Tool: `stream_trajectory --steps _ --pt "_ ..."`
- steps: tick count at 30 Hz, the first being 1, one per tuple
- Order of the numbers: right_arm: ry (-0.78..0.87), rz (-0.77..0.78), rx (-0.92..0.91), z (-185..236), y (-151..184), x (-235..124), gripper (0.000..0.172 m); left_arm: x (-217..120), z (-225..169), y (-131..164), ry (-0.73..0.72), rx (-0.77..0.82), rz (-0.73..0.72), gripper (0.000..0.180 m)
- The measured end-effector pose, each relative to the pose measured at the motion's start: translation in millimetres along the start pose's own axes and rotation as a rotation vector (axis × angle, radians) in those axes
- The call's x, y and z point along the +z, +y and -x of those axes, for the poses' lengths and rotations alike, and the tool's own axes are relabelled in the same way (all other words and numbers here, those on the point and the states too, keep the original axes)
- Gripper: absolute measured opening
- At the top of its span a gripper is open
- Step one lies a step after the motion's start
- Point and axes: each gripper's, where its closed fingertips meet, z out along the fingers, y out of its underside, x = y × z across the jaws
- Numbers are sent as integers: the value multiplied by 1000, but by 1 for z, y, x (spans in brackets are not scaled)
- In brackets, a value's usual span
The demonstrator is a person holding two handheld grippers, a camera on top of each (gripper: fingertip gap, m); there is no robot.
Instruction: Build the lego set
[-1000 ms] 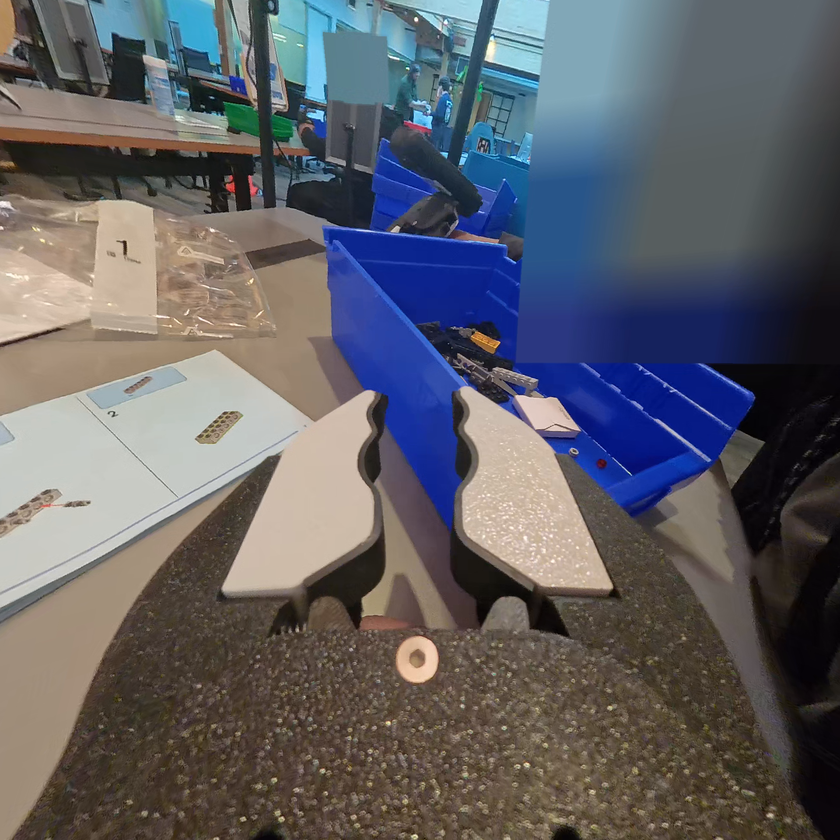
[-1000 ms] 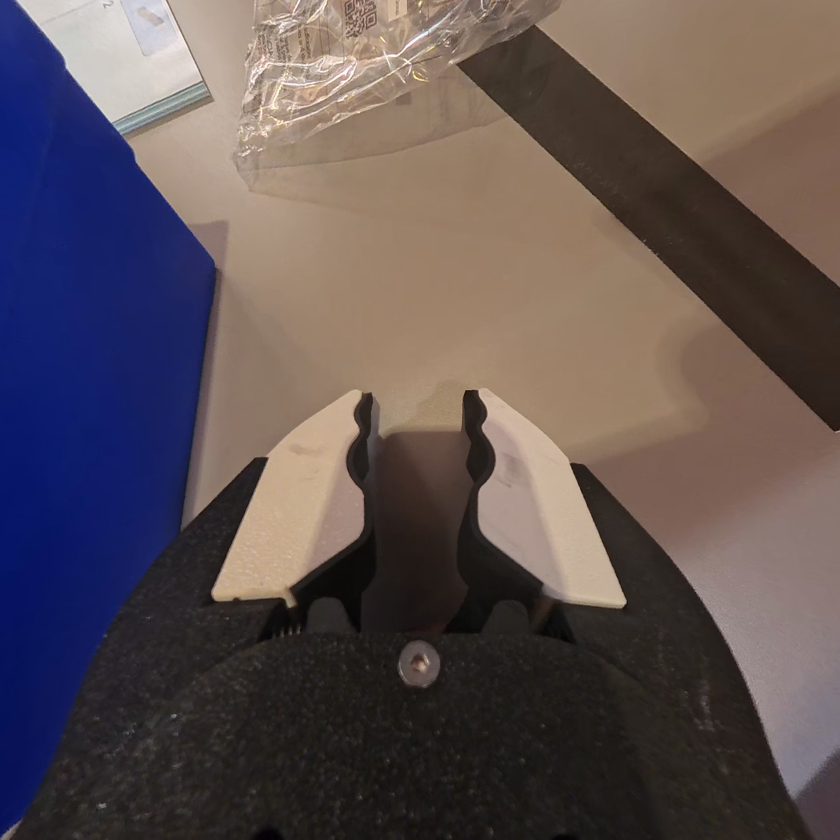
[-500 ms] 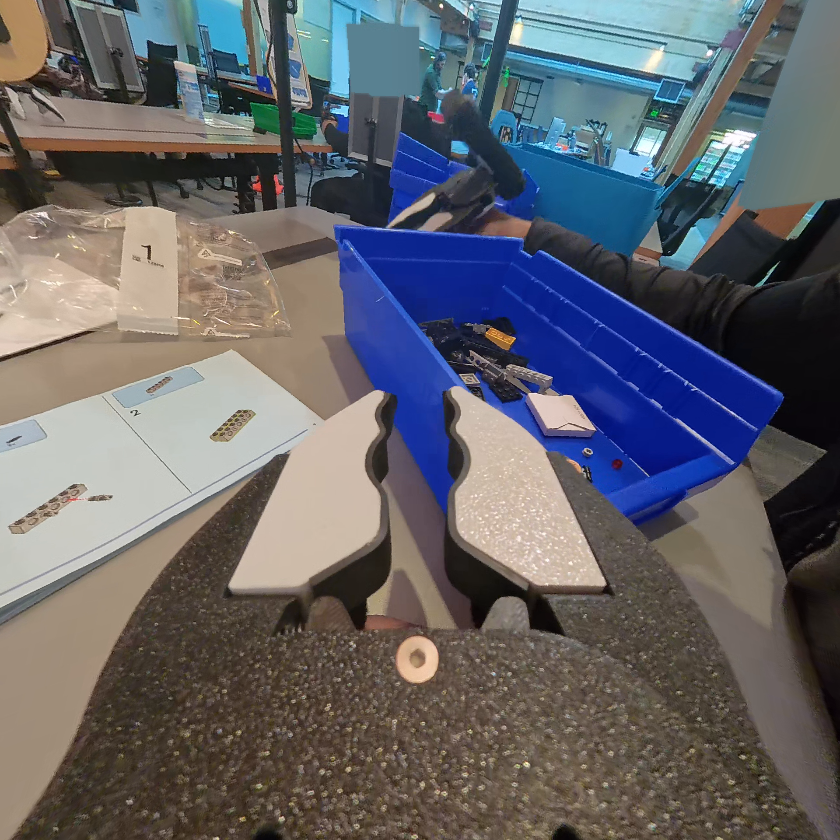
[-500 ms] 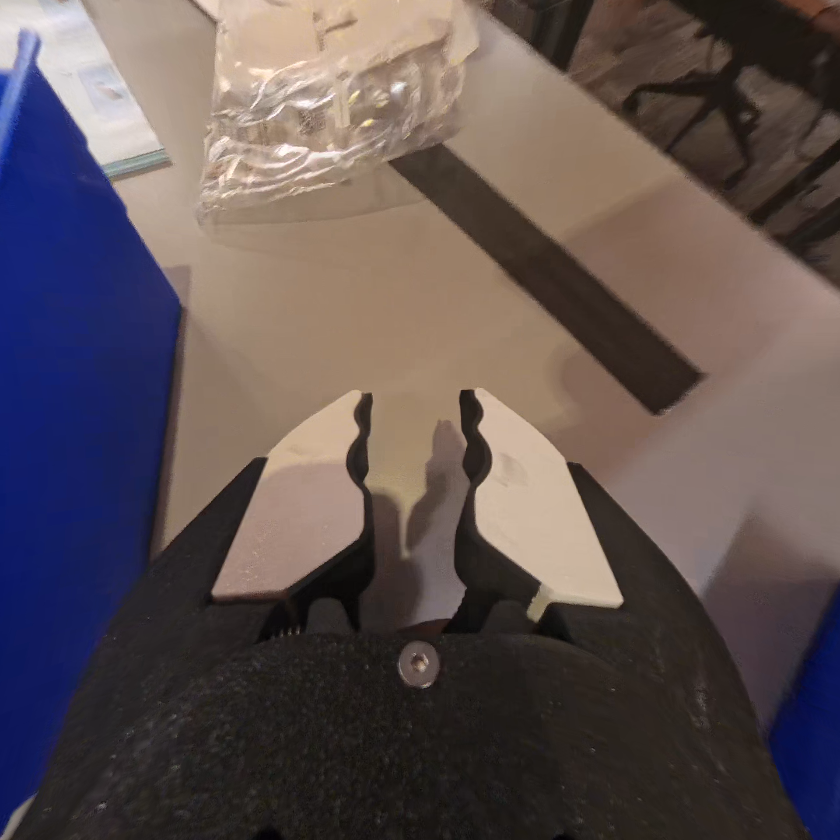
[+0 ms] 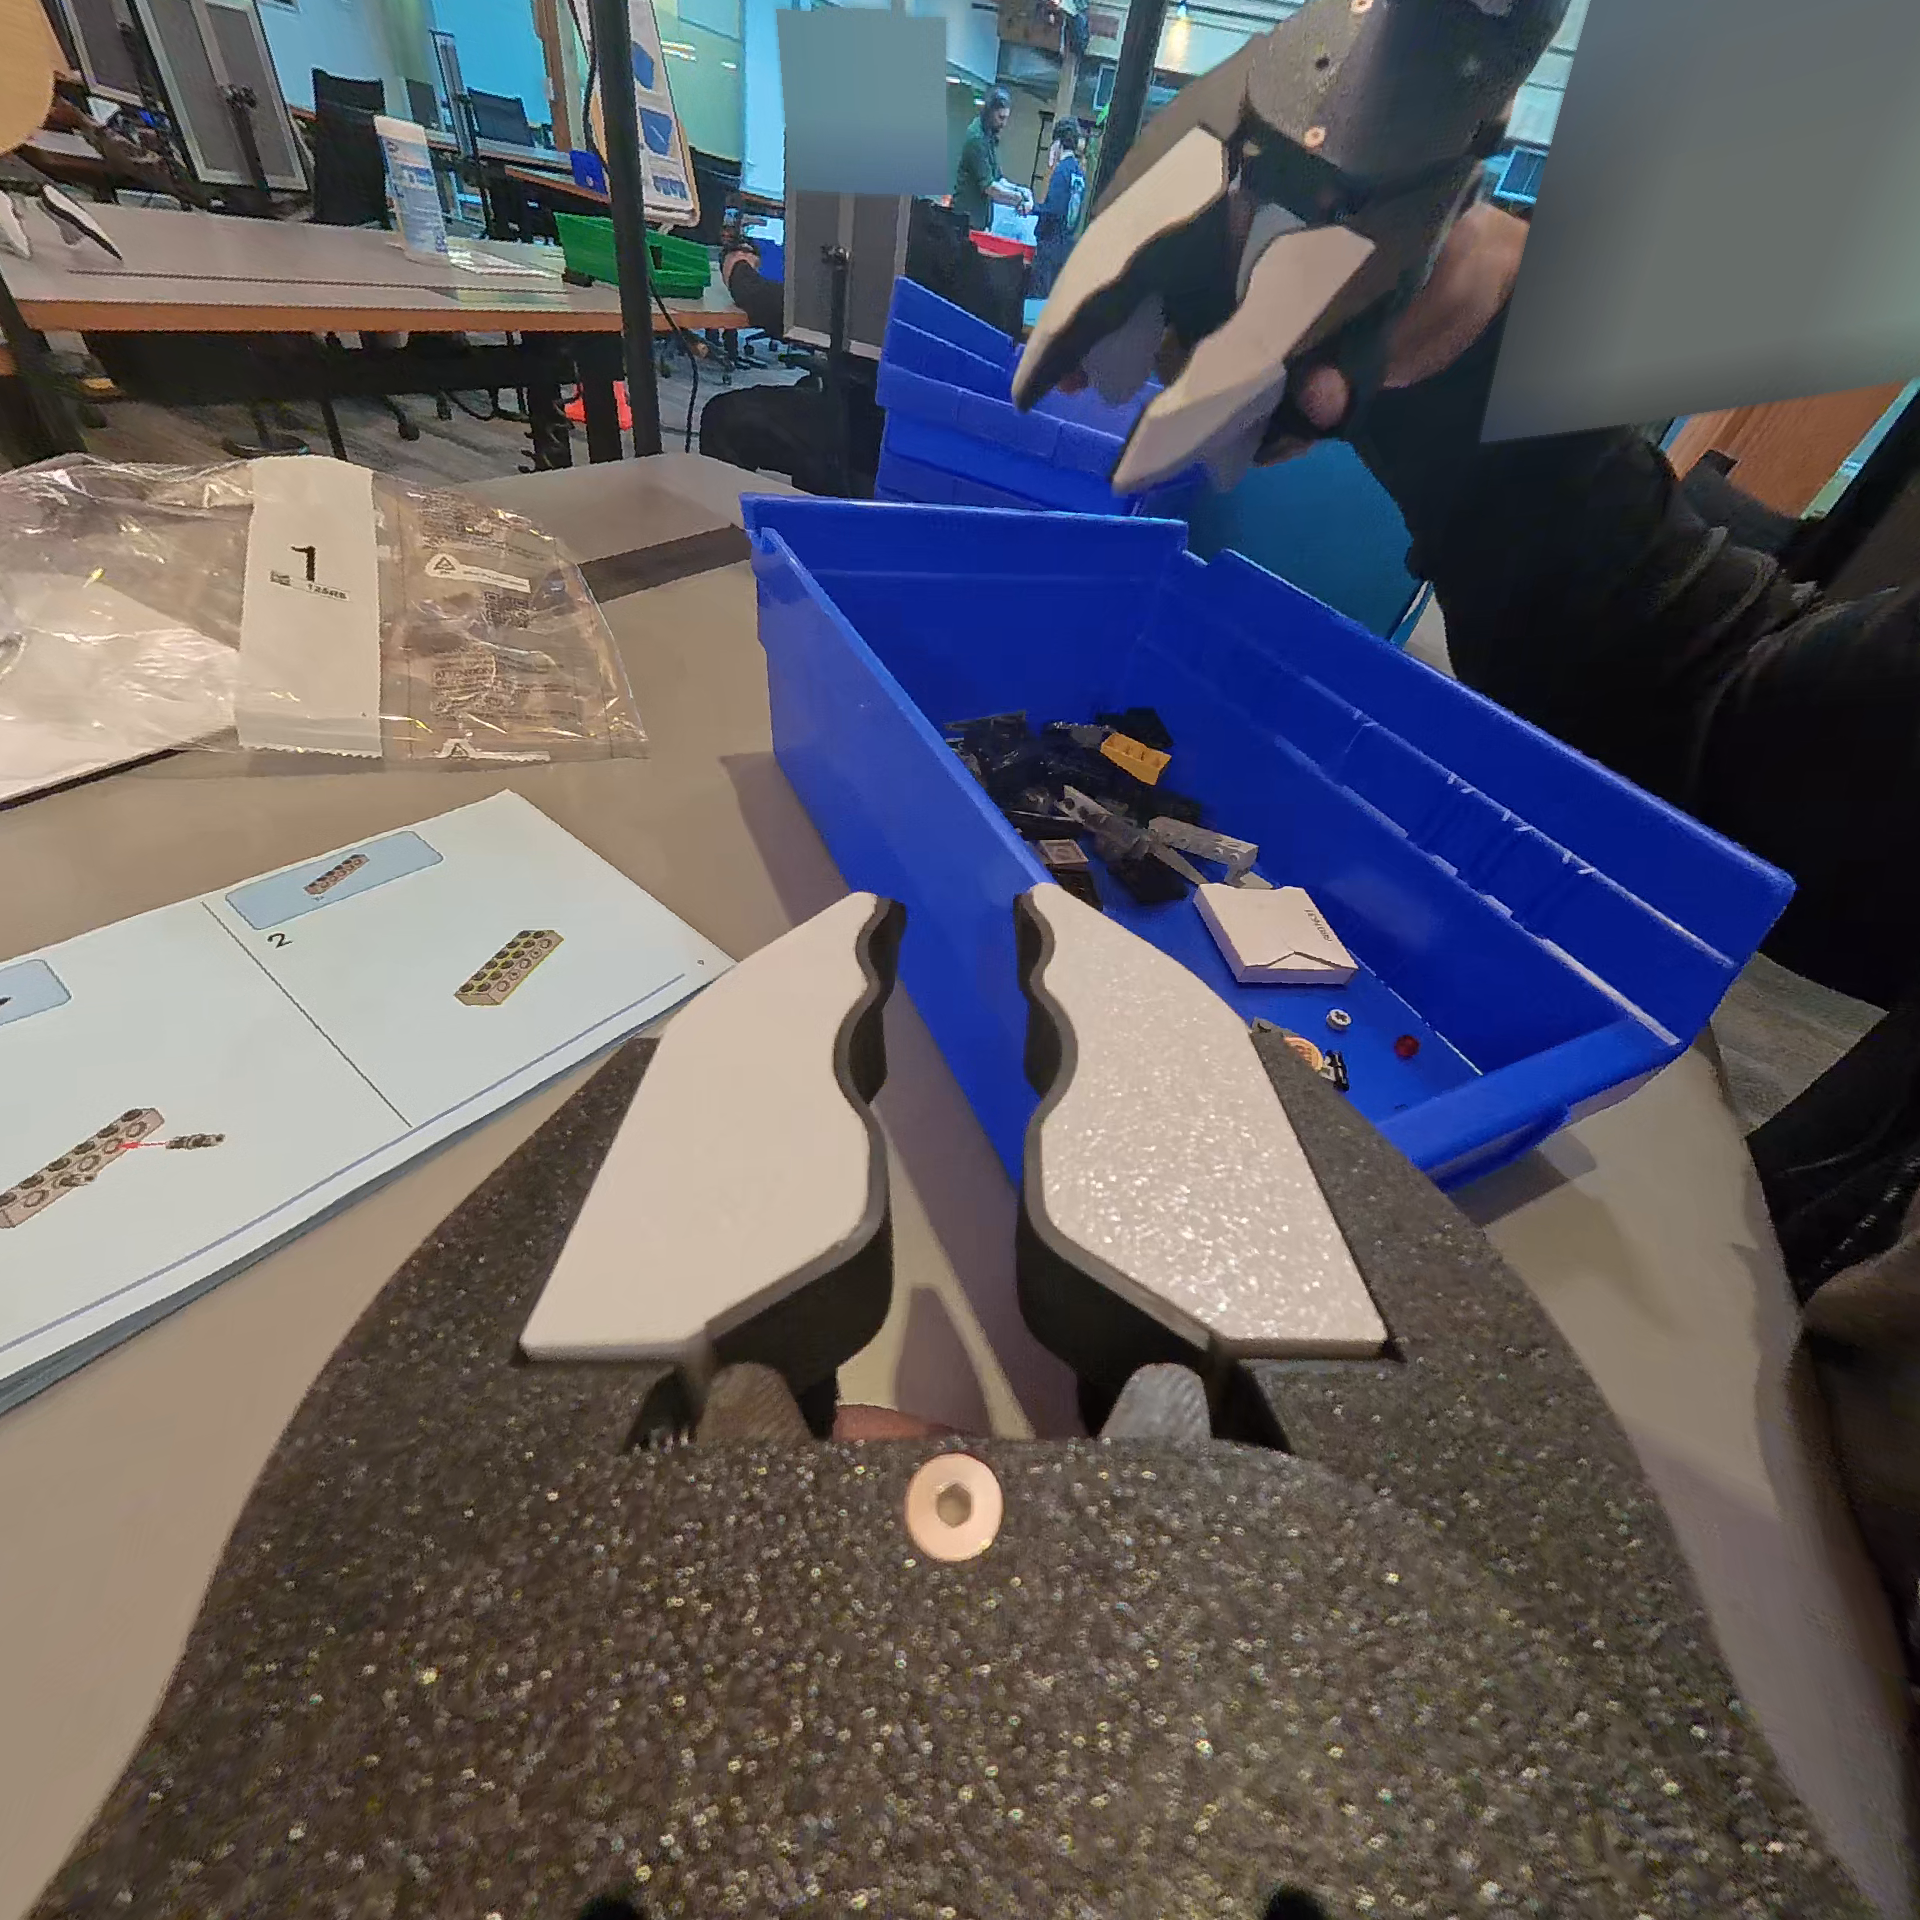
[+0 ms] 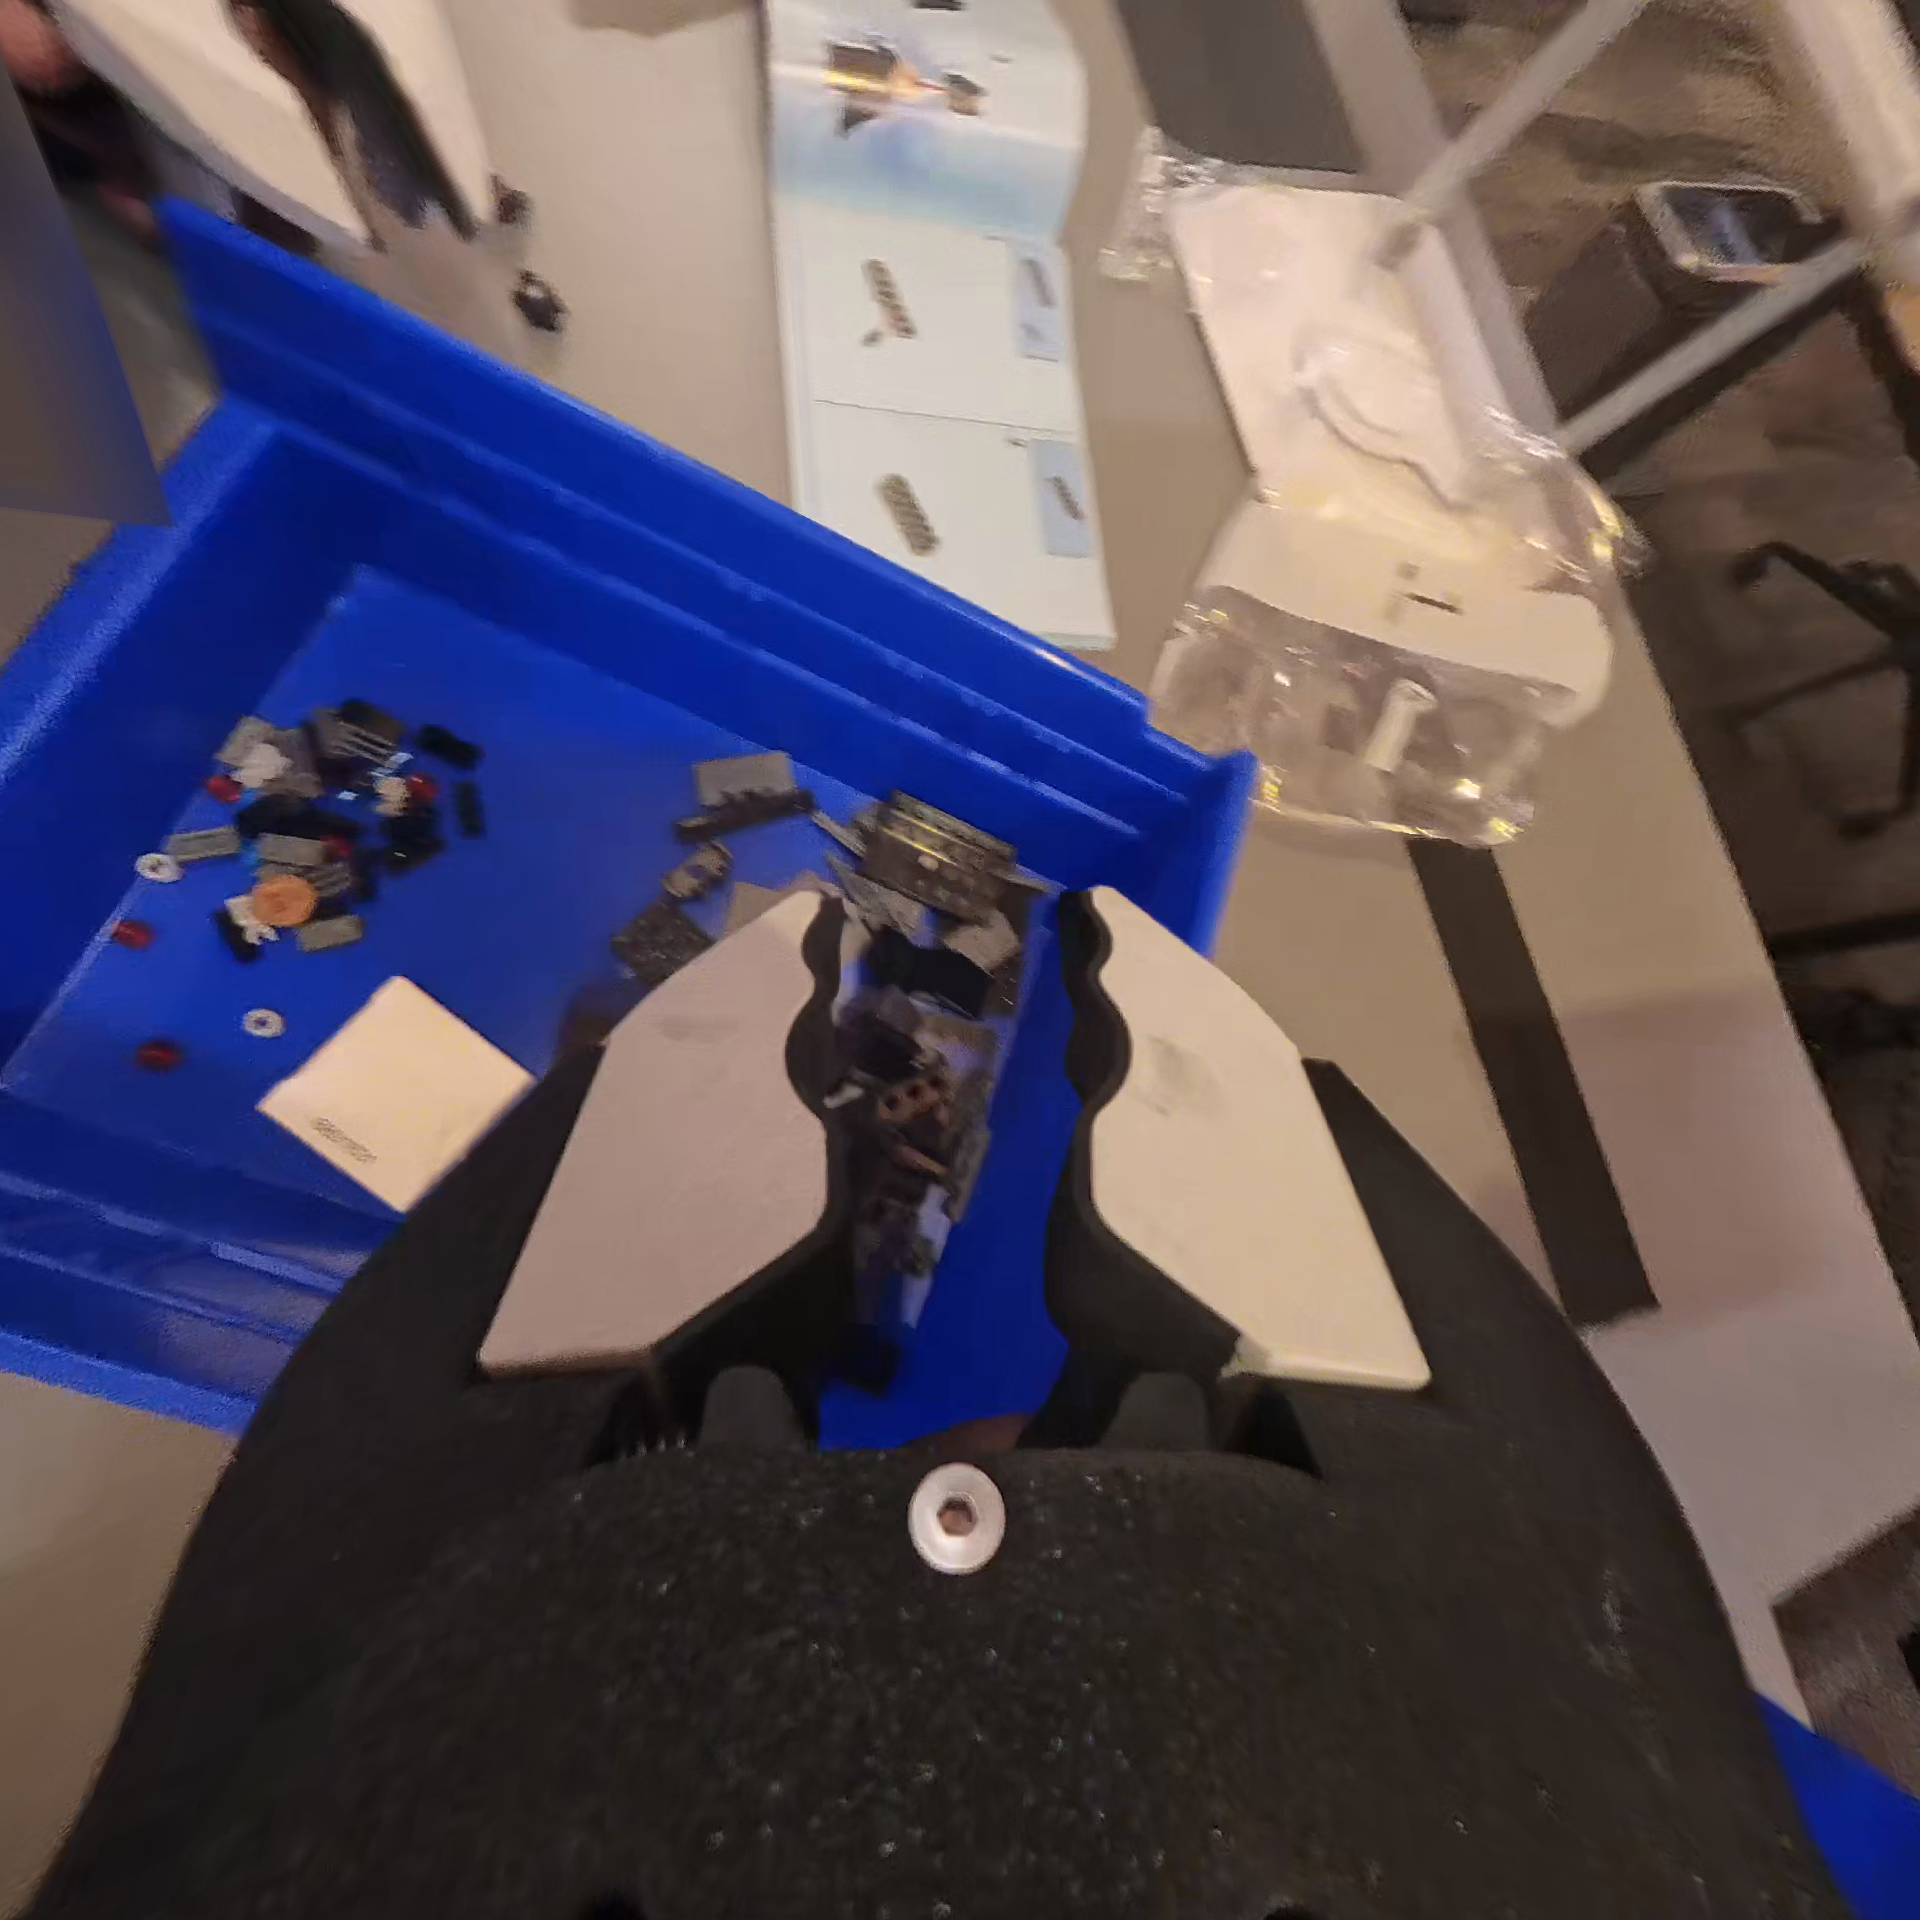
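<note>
Right wrist view has my right jaws (image 6: pixel 940 914) parted, empty, over the blue bin's (image 6: pixel 935 665) far-corner bricks (image 6: pixel 935 862); left jaws (image 5: pixel 956 914) gape beside its wall.

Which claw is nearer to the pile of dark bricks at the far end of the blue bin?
The right claw. It hangs open above the blue bin, over the pile of dark bricks. The left claw, also open, stays outside the bin's near wall, above the table.
</note>
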Motion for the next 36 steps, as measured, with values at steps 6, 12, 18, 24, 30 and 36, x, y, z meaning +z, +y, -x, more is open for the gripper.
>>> stream_trajectory --steps 6,12,18,24,30,36 --pt "-53 126 32 18 14 38 41 1 0 1 2 0 8 23" --pt "-47 271 50 19 44 49 42 3 -2 4 -2 27 22 23" --pt "-18 338 27 16 54 48 45 3 -2 5 0 20 25 23" --pt "-35 357 14 19 58 51 45 3 -2 5 1 18 24 23" --pt "-94 404 -27 28 64 54 44 4 -2 6 2 14 26 23" --pt "-123 513 -154 27 78 50 43 4 -2 6 0 14 23 23"
